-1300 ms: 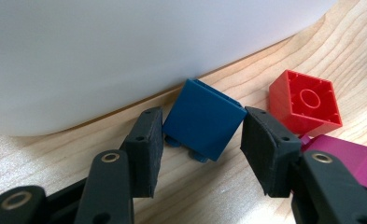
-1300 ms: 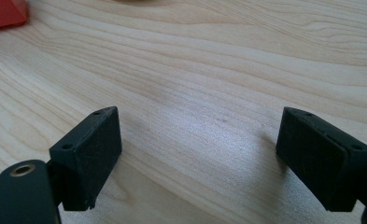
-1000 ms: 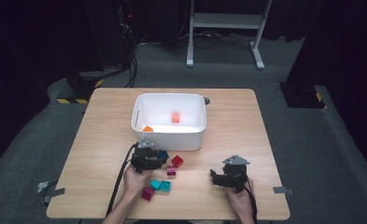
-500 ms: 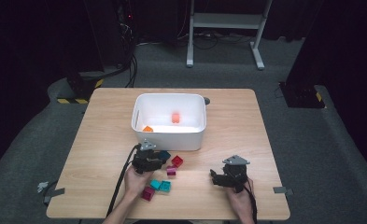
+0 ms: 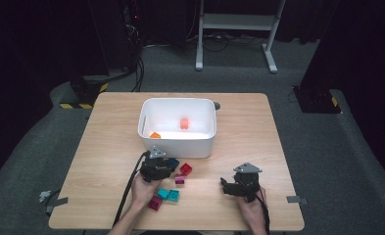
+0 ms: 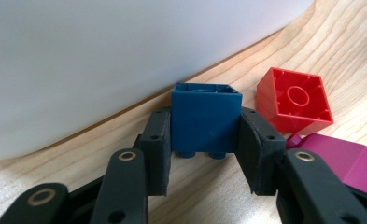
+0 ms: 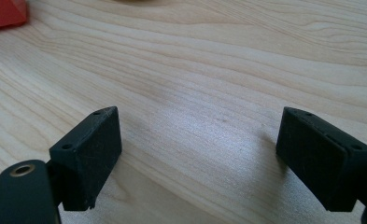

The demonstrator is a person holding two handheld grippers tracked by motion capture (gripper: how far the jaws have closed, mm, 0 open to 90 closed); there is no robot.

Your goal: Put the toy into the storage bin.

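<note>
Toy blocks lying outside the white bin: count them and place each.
6. Blue block in the left tongs by the bin; red block; magenta block; two teal blocks; pink block. Others may hide under the hand.

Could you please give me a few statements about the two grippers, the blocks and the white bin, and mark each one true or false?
1. The left gripper is closed on a blue block. True.
2. The right gripper holds a red block. False: its jaws stand wide apart over bare table, with nothing between them.
3. The white bin has blocks inside it. True: an orange block and a second, orange-red block lie in it.
4. The red block by the blue one lies with its hollow underside showing. True.
5. All the loose blocks lie behind the bin. False: they lie on the person's side of it, near the left gripper.
</note>
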